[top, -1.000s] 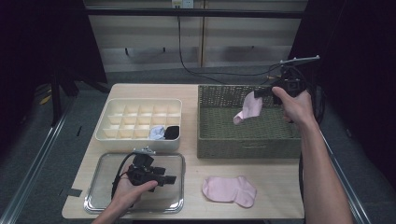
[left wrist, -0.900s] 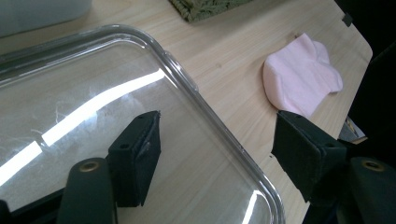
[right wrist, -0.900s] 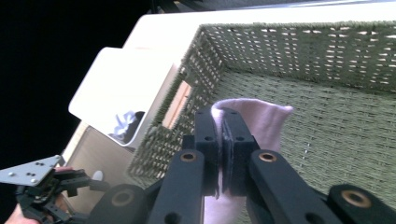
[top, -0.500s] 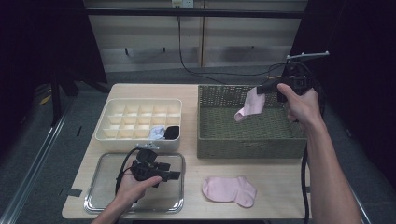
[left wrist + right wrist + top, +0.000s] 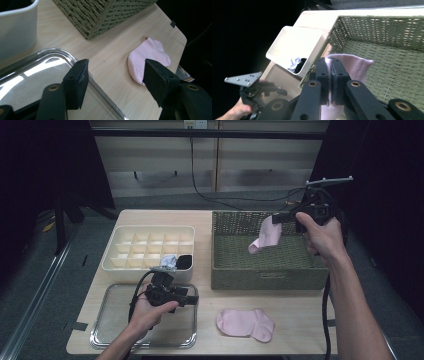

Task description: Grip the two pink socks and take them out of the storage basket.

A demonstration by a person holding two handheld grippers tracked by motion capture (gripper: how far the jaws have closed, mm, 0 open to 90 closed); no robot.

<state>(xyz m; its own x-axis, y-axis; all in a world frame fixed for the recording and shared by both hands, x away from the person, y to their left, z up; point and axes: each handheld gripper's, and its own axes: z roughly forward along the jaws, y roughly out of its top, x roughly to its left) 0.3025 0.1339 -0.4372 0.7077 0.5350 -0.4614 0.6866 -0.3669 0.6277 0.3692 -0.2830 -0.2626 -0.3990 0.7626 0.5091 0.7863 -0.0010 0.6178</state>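
My right gripper point(image 5: 276, 218) is shut on a pink sock point(image 5: 265, 236), which hangs over the green wicker basket point(image 5: 270, 277). In the right gripper view the jaws point(image 5: 330, 72) pinch the sock point(image 5: 358, 66) at its top edge. A second pink sock point(image 5: 245, 324) lies flat on the table in front of the basket. My left gripper point(image 5: 192, 300) hovers over the metal tray point(image 5: 110, 325) and points right. Its jaws point(image 5: 115, 82) are open with nothing between them and have just been closing a little. The flat sock point(image 5: 150, 53) lies beyond them.
A white divided organizer point(image 5: 145, 250) stands left of the basket, with a pale bundle and a dark one in its front right cells. The tray's rim point(image 5: 70, 56) lies just under my left jaws. The basket corner point(image 5: 100, 15) is close ahead.
My right hand has risen slightly with the hanging sock. My left gripper has moved a little up and right over the tray, and its jaws have narrowed slightly.
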